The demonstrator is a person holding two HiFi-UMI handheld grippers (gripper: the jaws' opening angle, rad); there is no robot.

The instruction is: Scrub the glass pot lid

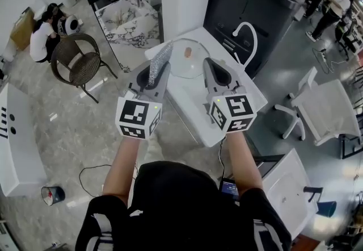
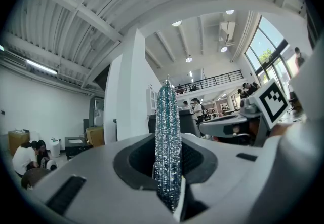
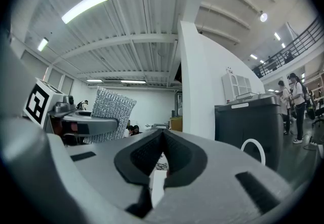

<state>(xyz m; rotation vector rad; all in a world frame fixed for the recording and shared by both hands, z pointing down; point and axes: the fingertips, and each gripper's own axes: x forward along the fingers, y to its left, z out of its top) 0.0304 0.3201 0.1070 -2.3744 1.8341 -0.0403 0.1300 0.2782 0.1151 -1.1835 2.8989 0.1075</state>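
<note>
The glass pot lid [image 1: 190, 61] with its brown knob [image 1: 189, 51] lies flat on the white table [image 1: 187, 108], just beyond the two raised grippers. My left gripper [image 1: 153, 76] is shut on a silvery sparkling scrub pad [image 1: 160, 58], which stands up out of the jaws. In the left gripper view the pad [image 2: 168, 137] shows edge-on, pinched in that gripper [image 2: 169, 167]. My right gripper [image 1: 211, 65] hovers right of the lid, jaws shut with nothing between them [image 3: 162, 137]. In the right gripper view the pad [image 3: 109, 114] shows to the left.
A black cabinet [image 1: 255, 0] with a white curved faucet [image 1: 248, 34] stands behind the table. A wicker chair [image 1: 79, 62] and a marble-topped table [image 1: 127, 20] are to the left, a white office chair [image 1: 317, 108] to the right. People sit at far left [image 1: 42, 34].
</note>
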